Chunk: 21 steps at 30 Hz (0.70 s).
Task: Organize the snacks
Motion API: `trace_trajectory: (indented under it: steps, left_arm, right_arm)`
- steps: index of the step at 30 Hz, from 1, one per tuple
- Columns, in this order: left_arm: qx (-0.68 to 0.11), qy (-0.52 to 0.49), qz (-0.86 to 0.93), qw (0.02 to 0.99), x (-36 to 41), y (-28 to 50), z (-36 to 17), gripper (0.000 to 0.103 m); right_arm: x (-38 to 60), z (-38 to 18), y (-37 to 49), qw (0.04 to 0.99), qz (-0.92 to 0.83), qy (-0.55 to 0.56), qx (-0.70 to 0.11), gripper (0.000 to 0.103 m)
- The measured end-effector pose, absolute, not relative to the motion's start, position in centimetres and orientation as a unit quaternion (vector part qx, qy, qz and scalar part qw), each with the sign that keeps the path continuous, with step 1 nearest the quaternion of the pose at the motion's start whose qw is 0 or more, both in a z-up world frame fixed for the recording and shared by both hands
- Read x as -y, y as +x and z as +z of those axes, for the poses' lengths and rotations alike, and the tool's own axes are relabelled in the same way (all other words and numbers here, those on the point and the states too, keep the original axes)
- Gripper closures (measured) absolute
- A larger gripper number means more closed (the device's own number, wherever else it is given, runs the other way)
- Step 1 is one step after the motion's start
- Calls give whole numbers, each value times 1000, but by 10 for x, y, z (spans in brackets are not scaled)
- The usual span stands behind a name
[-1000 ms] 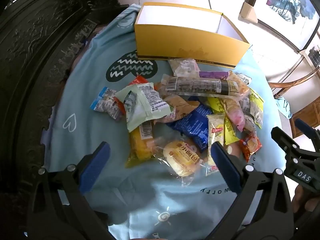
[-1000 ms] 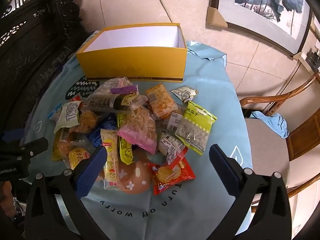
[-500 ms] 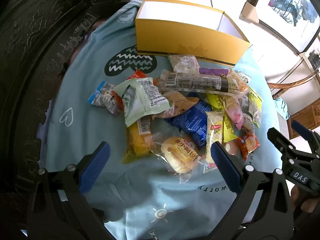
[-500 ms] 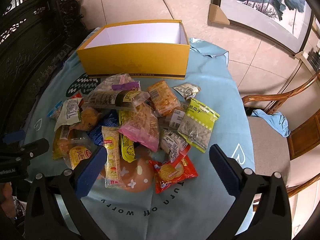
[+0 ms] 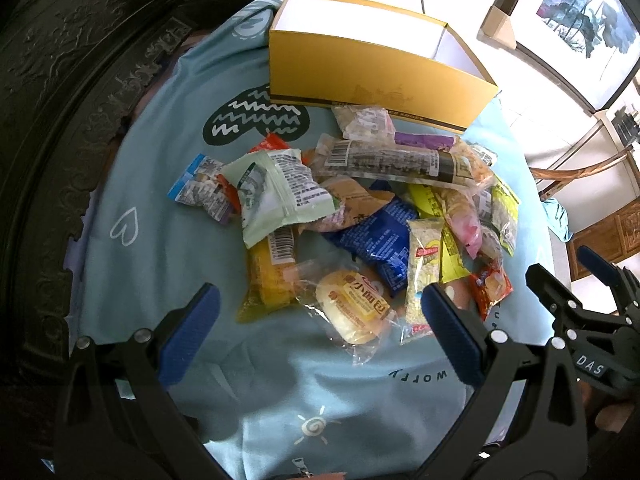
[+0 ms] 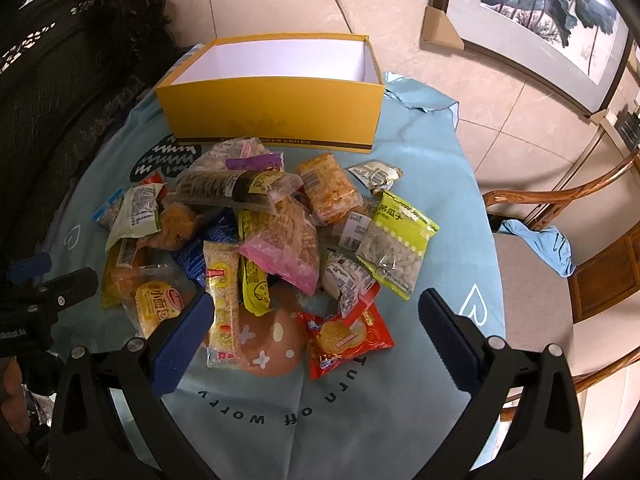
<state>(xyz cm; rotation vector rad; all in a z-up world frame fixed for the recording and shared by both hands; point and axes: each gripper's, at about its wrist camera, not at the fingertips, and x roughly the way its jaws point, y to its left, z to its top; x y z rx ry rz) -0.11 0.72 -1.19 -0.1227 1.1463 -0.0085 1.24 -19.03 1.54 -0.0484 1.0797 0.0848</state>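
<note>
Snack packets (image 6: 256, 240) heaped on a light-blue tablecloth (image 6: 440, 184), before an open yellow box (image 6: 272, 120).
Left gripper (image 5: 316, 320) and right gripper (image 6: 314, 316) hover, jaws apart, empty; lower packets lie partly buried.

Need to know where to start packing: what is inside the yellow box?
The yellow box shows only bare white inner walls; no snacks are visible. Its floor near the front wall is hidden in both views.

Ahead of both tools, glossy plastic snack wrappers (image 6: 256, 236) are glinting on a matt light-blue cloth (image 6: 436, 184); beyond them a smooth yellow cardboard box (image 6: 272, 116) is showing a white paper-like lining.
</note>
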Motion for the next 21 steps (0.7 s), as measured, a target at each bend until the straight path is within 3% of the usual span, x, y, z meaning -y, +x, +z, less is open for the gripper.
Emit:
trace_trajectory:
  steps: [21]
  left_arm:
    - [-544,-51,-15,837,-2,-1,-15,2]
  right_arm:
    - [195,10,13,850,34,-15,-525,1]
